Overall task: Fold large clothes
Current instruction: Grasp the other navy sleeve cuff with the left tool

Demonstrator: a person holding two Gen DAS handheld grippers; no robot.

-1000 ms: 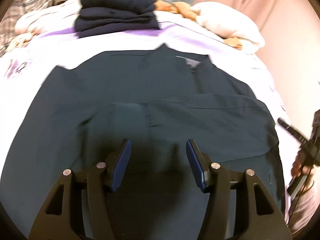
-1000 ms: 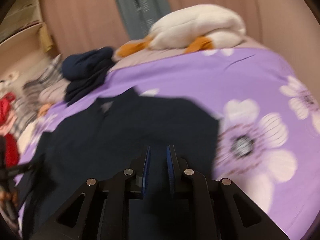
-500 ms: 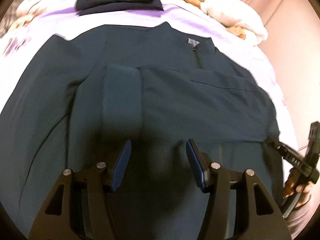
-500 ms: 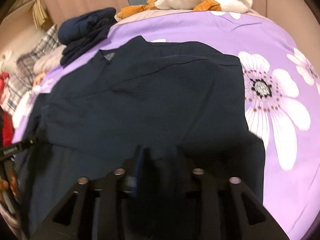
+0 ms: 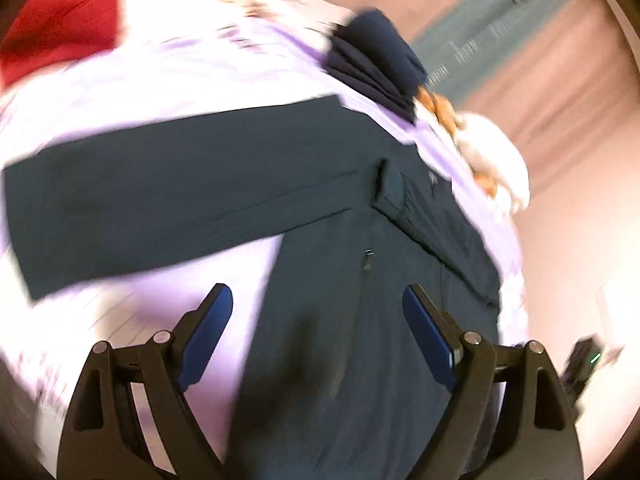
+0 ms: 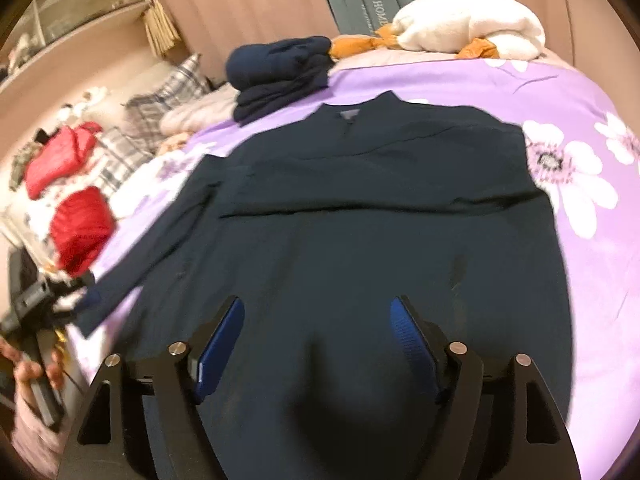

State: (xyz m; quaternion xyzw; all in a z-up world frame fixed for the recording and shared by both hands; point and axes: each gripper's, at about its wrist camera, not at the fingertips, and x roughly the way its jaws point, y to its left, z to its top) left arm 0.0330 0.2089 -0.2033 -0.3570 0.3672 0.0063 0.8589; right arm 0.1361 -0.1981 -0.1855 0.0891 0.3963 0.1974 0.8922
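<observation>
Both the left gripper (image 5: 318, 312) and the right gripper (image 6: 318, 322) hang over the dark jacket (image 6: 380, 208), jaws opening wide with nothing gripped. The jacket lies flat on the purple floral bed (image 6: 560, 92), one sleeve (image 5: 160, 200) stretched sideways; beyond its collar sits a folded navy pile (image 6: 280, 72), then a white plush toy (image 6: 468, 24)

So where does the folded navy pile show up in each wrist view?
Left wrist: folded navy pile upper right of centre, beyond the dark jacket.
Right wrist: folded navy pile upper left of centre, behind the jacket's collar.
Shared landmark: white plush toy beside it.
</observation>
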